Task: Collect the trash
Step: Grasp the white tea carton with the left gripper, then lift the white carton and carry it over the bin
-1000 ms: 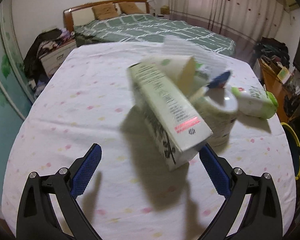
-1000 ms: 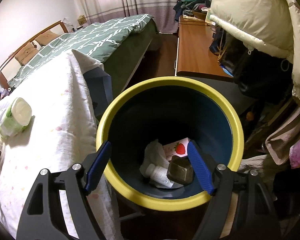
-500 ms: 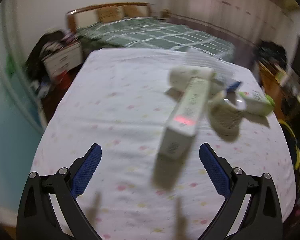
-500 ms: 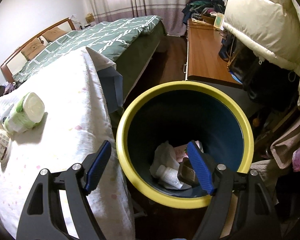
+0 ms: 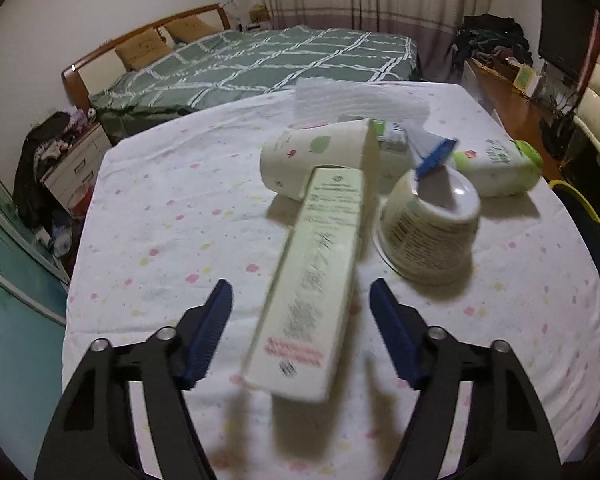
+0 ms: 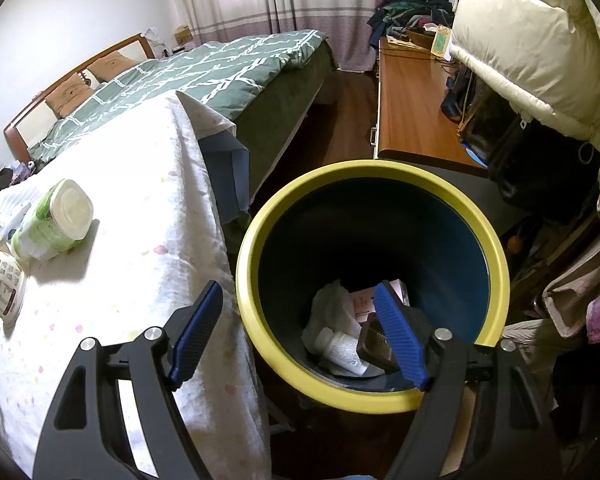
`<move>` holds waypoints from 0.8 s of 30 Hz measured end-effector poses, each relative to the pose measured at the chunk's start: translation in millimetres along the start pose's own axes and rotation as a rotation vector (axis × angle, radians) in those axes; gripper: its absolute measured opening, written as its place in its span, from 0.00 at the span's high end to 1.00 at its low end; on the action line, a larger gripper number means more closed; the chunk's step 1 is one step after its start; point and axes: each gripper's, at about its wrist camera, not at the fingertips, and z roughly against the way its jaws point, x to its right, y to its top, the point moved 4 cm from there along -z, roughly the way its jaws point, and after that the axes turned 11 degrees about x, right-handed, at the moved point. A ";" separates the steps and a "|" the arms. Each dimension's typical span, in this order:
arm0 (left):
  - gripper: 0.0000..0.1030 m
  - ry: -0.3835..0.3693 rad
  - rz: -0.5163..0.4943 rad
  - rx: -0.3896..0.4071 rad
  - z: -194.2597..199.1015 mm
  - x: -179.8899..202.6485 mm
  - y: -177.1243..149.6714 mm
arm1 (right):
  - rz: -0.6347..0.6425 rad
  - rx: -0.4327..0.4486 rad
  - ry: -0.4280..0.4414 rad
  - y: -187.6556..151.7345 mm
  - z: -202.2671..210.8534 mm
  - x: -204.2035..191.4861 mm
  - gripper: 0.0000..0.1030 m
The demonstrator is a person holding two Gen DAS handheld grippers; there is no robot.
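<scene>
The left claw (image 5: 300, 328) is closing around the long carton (image 5: 314, 276), pads either side but not yet pressing; a second ago it stood wide with the carton off to the right, so the grab is now lined up. The carton lies on the table (image 5: 152, 216), long axis running away from the claw, far end touching a tipped cup (image 5: 316, 160). The right claw (image 6: 300, 328) hangs released and empty over the bin (image 6: 494, 248), which already holds trash.
</scene>
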 end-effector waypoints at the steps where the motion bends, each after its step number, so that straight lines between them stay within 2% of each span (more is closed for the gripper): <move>1: 0.40 -0.006 0.006 -0.006 -2.9 -2.7 1.3 | 0.001 -0.001 0.001 -0.4 -0.4 0.3 0.28; 8: 0.59 -0.086 0.019 -0.056 -20.6 -4.9 10.1 | 0.009 -0.008 0.008 -2.6 -2.5 -3.1 0.28; 10: 0.68 -0.105 0.021 -0.061 -21.2 -4.1 10.2 | 0.010 -0.008 0.013 -3.0 -2.0 -3.7 0.28; 16: 0.70 -0.131 0.022 -0.048 -4.3 2.0 1.1 | 0.013 -0.003 0.025 -3.7 1.9 -6.3 0.28; 21: 0.70 -0.145 -0.005 -0.003 32.3 16.5 -7.3 | 0.015 0.014 0.037 -3.2 11.6 -7.9 0.28; 24: 0.70 -0.184 -0.025 0.022 56.6 32.9 -5.2 | 0.019 0.030 0.042 -2.9 21.3 -6.9 0.28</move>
